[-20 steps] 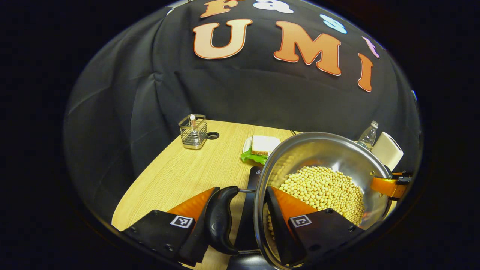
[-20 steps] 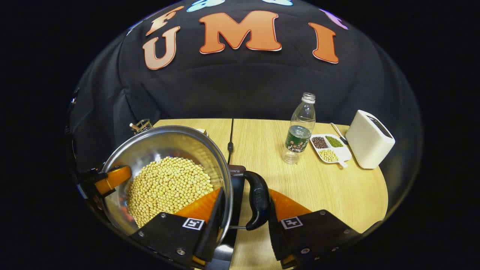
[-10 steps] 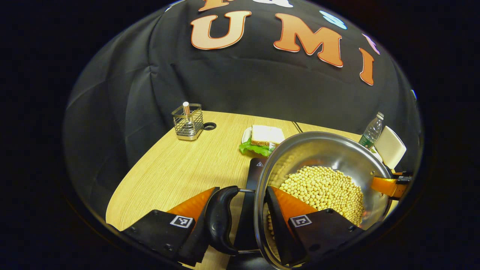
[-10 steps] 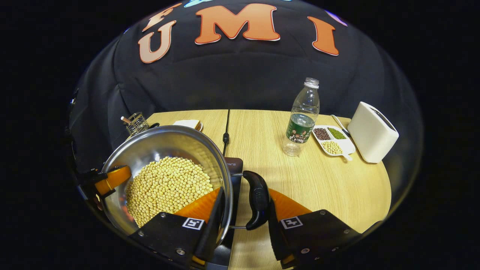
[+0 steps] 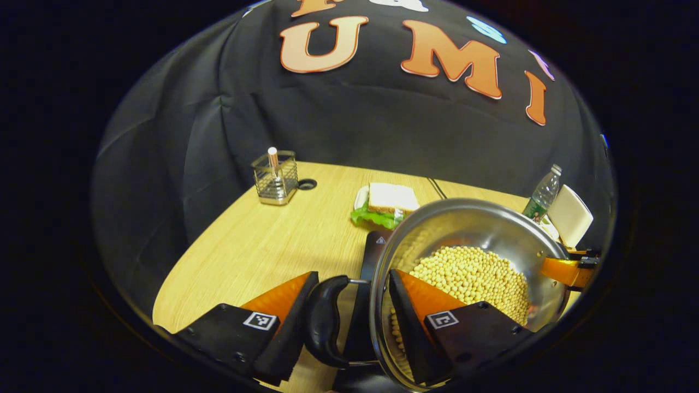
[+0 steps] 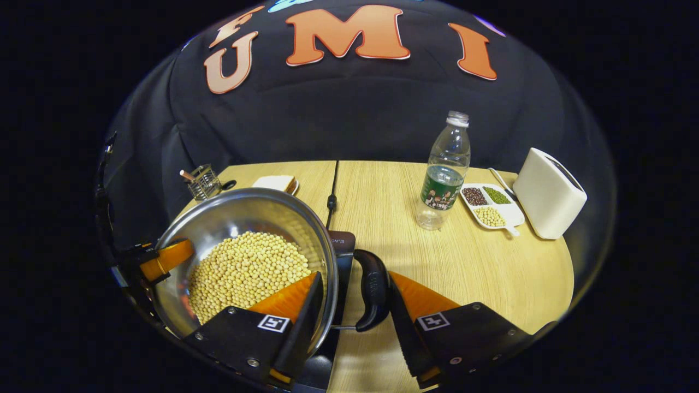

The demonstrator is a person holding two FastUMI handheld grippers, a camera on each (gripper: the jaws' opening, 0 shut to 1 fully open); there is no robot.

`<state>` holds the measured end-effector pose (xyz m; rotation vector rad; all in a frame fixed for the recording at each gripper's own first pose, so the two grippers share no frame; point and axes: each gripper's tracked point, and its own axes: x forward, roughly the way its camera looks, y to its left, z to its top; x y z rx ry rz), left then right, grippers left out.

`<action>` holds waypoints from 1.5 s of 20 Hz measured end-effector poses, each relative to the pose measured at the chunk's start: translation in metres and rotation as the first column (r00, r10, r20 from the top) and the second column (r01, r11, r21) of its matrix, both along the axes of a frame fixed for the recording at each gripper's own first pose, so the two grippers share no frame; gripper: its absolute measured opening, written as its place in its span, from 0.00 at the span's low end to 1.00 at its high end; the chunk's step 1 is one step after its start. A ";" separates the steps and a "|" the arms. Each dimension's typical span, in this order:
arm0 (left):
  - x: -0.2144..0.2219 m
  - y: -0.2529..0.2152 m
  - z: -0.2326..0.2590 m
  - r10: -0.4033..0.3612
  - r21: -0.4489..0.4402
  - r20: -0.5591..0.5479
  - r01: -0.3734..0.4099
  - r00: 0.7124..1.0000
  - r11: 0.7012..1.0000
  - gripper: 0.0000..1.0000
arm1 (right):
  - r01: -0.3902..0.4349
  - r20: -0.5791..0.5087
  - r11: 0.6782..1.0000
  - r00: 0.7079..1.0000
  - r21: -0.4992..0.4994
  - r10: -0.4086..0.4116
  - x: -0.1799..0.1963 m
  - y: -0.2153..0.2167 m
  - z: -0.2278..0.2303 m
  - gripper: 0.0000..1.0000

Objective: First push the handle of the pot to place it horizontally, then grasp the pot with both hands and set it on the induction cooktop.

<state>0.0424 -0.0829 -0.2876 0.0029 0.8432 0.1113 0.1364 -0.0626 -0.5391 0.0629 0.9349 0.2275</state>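
While each hand-held gripper [image 5: 349, 322] straddles a handle [image 5: 323, 322], pot [image 5: 480, 229] sits between.

Pot [image 5: 491, 229] is shiny polished metal w/ glossy black plastic handles [image 6: 373, 289]. Tabletop [image 6: 448, 262] looks matt light wood grain. Bottle [image 6: 445, 172] clear plastic; wire basket [image 5: 274, 177] metal.
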 end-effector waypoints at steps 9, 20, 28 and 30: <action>0.024 -0.034 0.163 -0.066 0.104 0.323 0.034 0.944 0.994 0.85 | 0.044 0.363 0.999 0.931 0.008 -0.044 0.006 -0.115 0.161 0.87; 0.011 -0.108 0.372 -0.167 0.153 0.589 0.093 0.791 0.984 0.94 | 0.089 0.640 0.996 0.767 -0.023 -0.053 -0.011 -0.203 0.325 0.93; -0.016 -0.099 0.472 -0.078 0.088 0.703 0.022 0.707 0.996 1.00 | 0.151 0.754 0.987 0.654 -0.055 -0.058 -0.025 -0.242 0.408 0.94; -0.024 -0.091 0.479 -0.071 0.094 0.704 0.007 0.707 0.996 0.99 | 0.170 0.771 0.984 0.633 -0.044 -0.075 -0.029 -0.248 0.420 0.95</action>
